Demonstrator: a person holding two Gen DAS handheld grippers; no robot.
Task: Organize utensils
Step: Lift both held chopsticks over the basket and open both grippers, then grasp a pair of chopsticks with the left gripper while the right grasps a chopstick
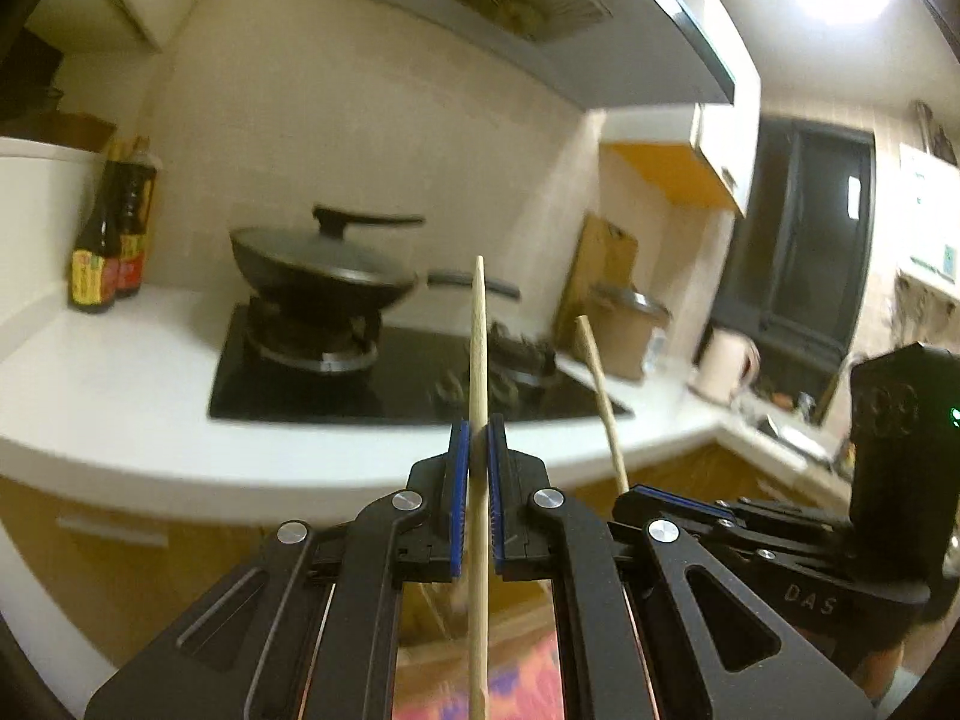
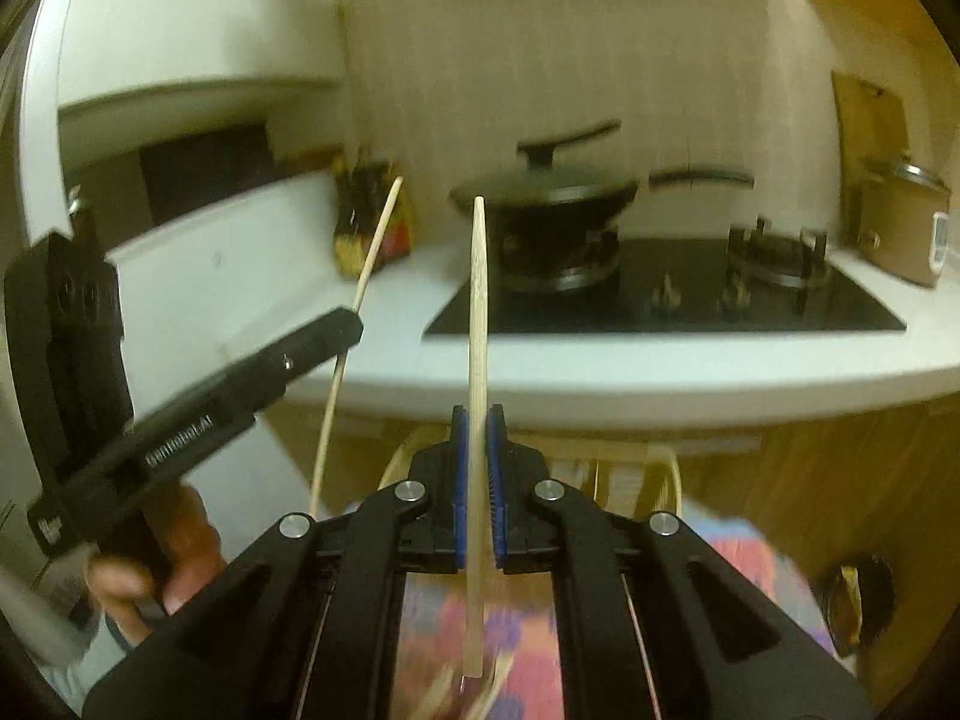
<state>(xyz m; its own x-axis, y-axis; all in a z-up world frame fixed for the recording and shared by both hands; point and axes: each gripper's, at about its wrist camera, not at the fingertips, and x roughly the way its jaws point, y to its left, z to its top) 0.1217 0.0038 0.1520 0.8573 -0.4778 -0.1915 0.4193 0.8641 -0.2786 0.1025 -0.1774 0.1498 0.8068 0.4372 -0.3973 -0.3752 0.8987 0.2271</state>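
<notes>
While lidded wok sits on stove, left gripper and right gripper each pinch chopstick.

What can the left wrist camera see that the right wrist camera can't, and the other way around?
Only the left wrist view shows the range hood and the dark window. Only the right wrist view shows the hand holding the left gripper. Both show the lidded wok on the stove, and each gripper shut on a chopstick.
</notes>
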